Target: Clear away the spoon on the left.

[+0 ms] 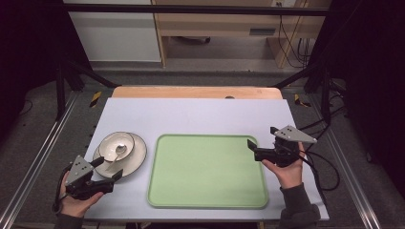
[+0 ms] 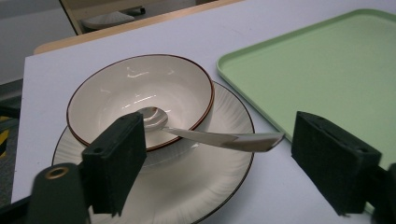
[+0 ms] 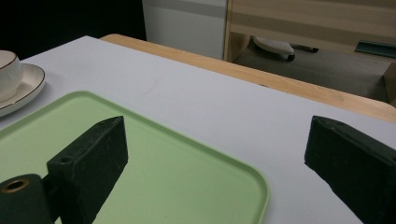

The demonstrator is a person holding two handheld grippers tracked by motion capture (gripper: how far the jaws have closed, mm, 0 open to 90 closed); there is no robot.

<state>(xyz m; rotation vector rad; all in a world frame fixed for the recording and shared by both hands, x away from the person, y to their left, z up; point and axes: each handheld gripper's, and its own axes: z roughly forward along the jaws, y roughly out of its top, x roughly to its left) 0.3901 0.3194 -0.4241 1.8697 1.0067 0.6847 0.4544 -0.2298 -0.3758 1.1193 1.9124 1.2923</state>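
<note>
The near left part of the surface [image 1: 200, 112] is taken up by a ribbed plate [image 1: 136, 157] with a bowl [image 1: 107, 143] stacked on it. A spoon [image 2: 210, 137] rests in the bowl, its handle jutting over the rim toward the left gripper [image 1: 106, 168], whose jaws are spread wide with the handle tip between them, untouched. A narrow strip of bare surface is left between the plate and the green tray [image 1: 207, 171]. The tray's flat floor is unobstructed, bounded by a low raised rim. The right gripper [image 1: 252, 148] is held over the tray's right edge, jaws wide apart. Open surface is left beyond the tray.
</note>
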